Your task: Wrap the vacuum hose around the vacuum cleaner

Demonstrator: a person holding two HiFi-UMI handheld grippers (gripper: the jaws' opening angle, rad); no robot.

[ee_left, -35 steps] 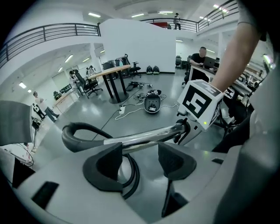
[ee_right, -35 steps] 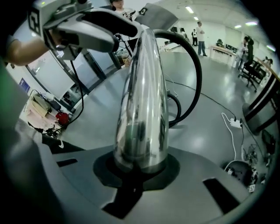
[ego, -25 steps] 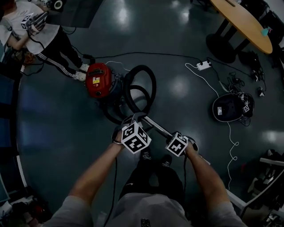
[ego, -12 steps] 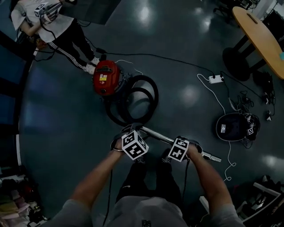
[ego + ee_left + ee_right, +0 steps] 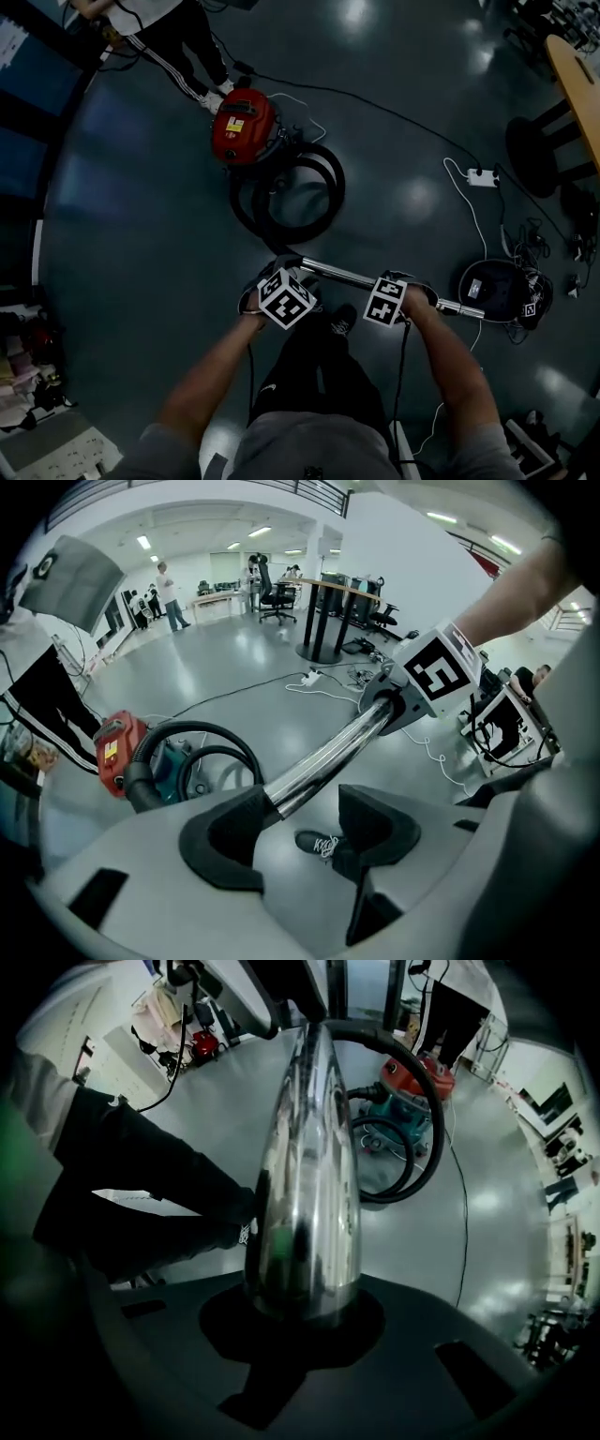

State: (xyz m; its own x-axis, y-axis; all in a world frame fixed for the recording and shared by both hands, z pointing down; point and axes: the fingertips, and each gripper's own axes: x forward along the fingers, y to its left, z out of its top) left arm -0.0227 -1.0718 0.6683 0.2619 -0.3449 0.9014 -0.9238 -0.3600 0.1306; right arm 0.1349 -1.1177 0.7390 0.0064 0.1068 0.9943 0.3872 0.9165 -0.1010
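Observation:
The red vacuum cleaner (image 5: 242, 127) stands on the dark floor ahead of me, with its black hose (image 5: 292, 192) lying in loops beside it. The hose runs to a shiny metal wand (image 5: 342, 276), which lies nearly level between my hands. My right gripper (image 5: 387, 300) is shut on the wand (image 5: 305, 1194), which rises straight out of its jaws. My left gripper (image 5: 286, 295) is at the hose end of the wand. Its jaws (image 5: 314, 810) stand wide: the wand (image 5: 323, 757) lies against the left pad only. The vacuum (image 5: 117, 752) shows behind.
A person (image 5: 183, 42) stands just beyond the vacuum. A black cable runs over the floor to a white power strip (image 5: 483, 176). A round black bag (image 5: 497, 286) lies to the right near the wand's tip, and a wooden table (image 5: 577, 80) stands far right. My shoe (image 5: 323, 844) is below the jaws.
Both grippers have sunk with the wand, which now lies flatter and points further right. The raised hose loop has dropped onto the floor by the vacuum.

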